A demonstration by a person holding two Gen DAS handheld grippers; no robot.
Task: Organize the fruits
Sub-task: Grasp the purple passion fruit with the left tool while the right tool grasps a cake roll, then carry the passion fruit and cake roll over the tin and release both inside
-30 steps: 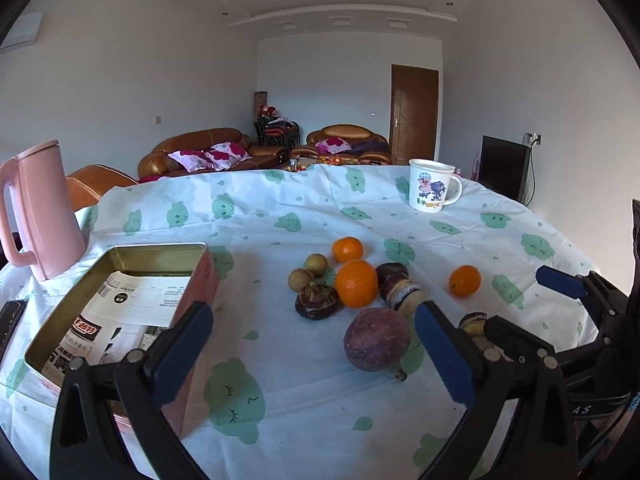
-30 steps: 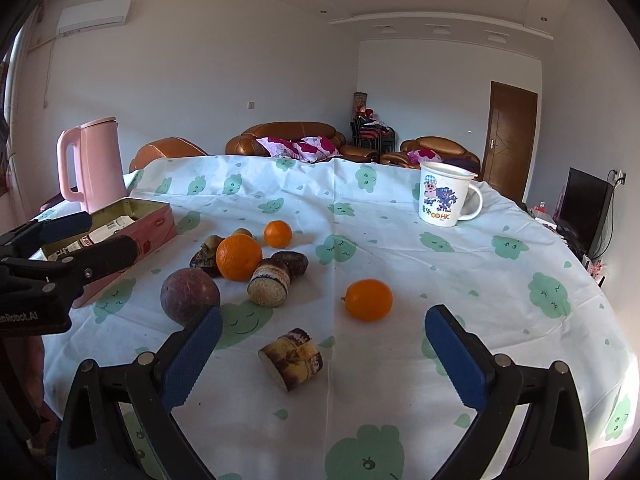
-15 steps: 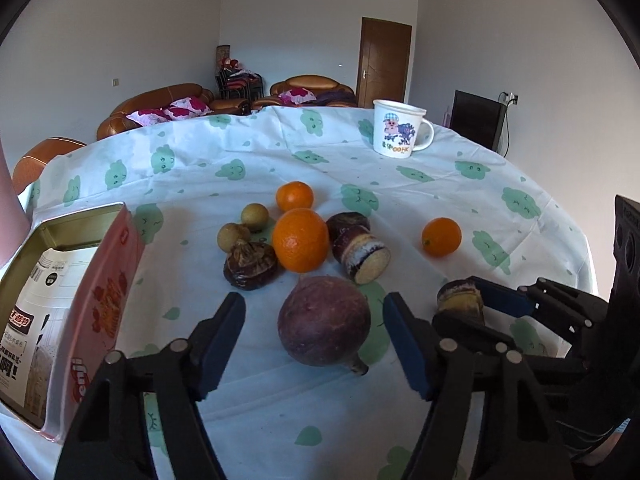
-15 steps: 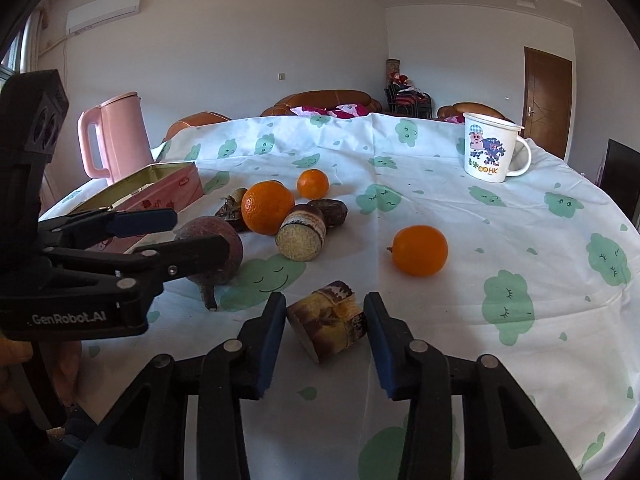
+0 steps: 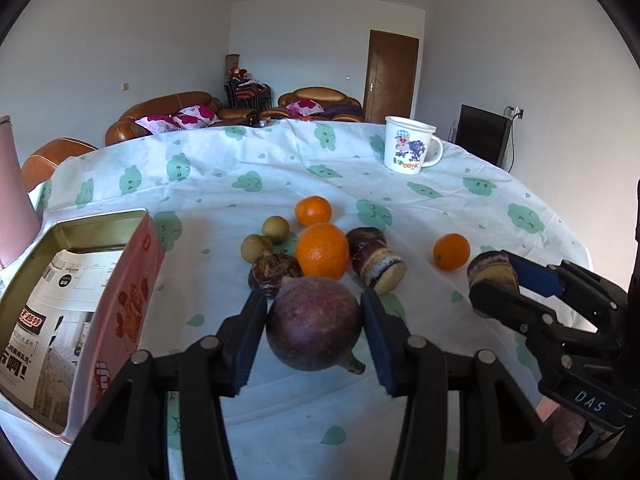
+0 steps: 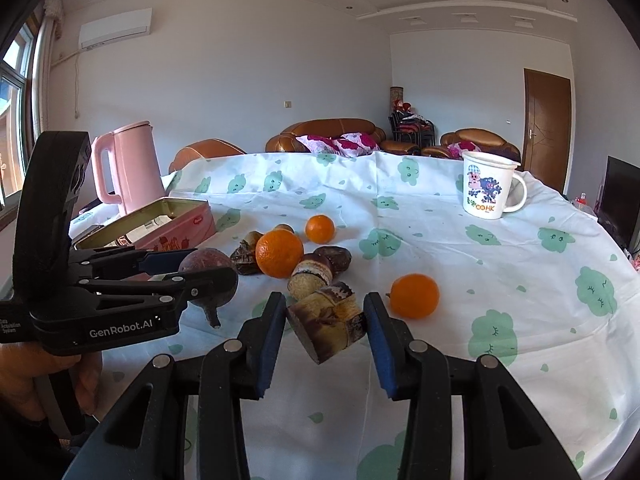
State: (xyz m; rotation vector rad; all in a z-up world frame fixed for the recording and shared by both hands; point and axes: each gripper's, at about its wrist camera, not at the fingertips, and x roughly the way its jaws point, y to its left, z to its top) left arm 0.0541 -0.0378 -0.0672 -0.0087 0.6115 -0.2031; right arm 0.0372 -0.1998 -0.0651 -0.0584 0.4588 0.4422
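1. Two handheld grippers work over a tabletop [image 5: 248,160] draped in a white cloth with green prints.
2. Far left: a pink kettle [image 6: 128,168] stands behind an open pink tin [image 5: 100,320] lined with printed paper.
3. The left gripper [image 5: 314,326] has its jaws closing around a round purple fruit [image 5: 314,322], blue pads at its two sides.
4. Behind it, a loose cluster: a large orange [image 5: 322,250], a small orange [image 5: 313,211], brown fruits and a cane piece.
5. The right gripper [image 6: 326,326] has its jaws clamped on a cut cane chunk [image 6: 326,326].
6. Right: a lone orange [image 6: 414,295]; further back, a cartoon mug [image 6: 488,190].
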